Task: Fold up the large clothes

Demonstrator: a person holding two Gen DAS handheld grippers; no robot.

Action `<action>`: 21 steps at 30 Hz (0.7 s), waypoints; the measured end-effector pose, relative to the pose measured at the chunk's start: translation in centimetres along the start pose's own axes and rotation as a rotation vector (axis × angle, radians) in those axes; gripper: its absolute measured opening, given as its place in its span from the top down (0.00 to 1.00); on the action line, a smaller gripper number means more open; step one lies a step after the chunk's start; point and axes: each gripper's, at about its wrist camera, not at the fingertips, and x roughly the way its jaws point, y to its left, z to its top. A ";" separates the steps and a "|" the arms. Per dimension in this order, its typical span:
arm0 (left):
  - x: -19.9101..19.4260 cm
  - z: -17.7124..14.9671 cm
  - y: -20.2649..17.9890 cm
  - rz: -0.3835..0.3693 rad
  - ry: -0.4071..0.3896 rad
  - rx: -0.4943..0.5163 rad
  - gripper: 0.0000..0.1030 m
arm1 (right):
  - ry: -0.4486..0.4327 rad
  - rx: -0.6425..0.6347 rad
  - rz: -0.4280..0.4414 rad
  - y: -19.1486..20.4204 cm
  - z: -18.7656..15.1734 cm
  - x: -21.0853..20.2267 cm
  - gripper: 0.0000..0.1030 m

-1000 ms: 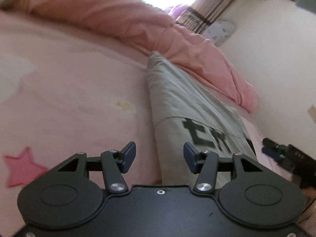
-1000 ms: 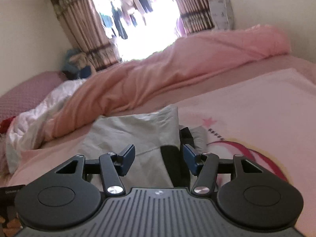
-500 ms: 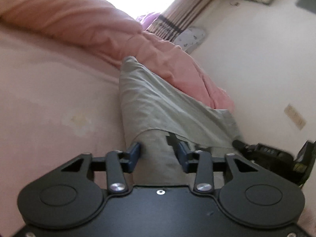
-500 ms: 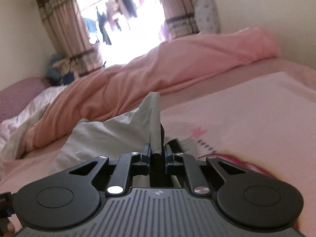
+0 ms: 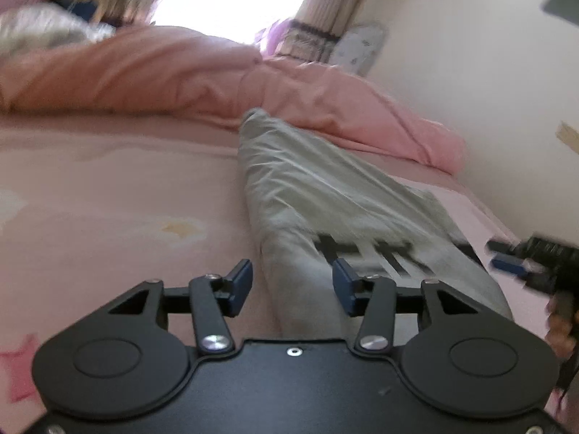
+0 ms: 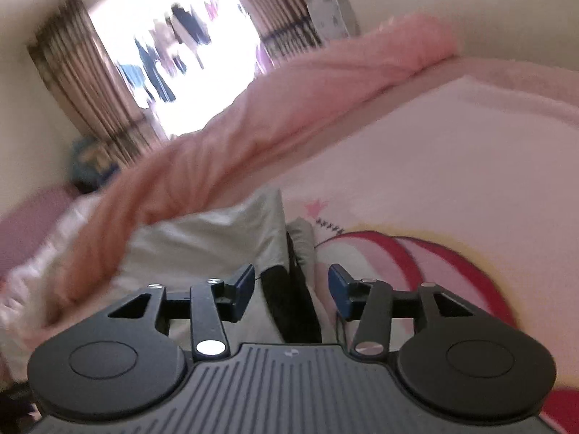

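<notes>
In the left wrist view, the left gripper (image 5: 292, 282) has its jaws wide apart and holds nothing. The gray shirt (image 5: 325, 199) lies folded on the pink bed (image 5: 108, 199), right in front of it. The right gripper (image 5: 521, 262) shows at the far right, blurry.

In the right wrist view, the right gripper (image 6: 291, 284) is spread wide too and grips nothing. The gray shirt (image 6: 217, 238) lies just ahead, beside a pink blanket (image 6: 289, 108).

Home bedroom, pink bedsheet (image 5: 108, 188), rumpled pink duvet (image 5: 181, 72), curtained window (image 6: 173, 54)
</notes>
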 end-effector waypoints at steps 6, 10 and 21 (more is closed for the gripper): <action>-8.6 -6.6 -2.6 -0.004 -0.012 0.120 0.53 | 0.066 0.041 -0.008 -2.5 -5.2 -8.2 0.30; -10.3 -10.3 -4.0 -0.001 0.009 0.164 0.53 | 0.131 0.139 0.039 -3.7 -7.9 -8.9 0.32; -7.6 -10.6 -5.1 0.065 0.047 0.108 0.86 | 0.086 0.086 -0.009 -0.5 -7.6 -7.0 0.96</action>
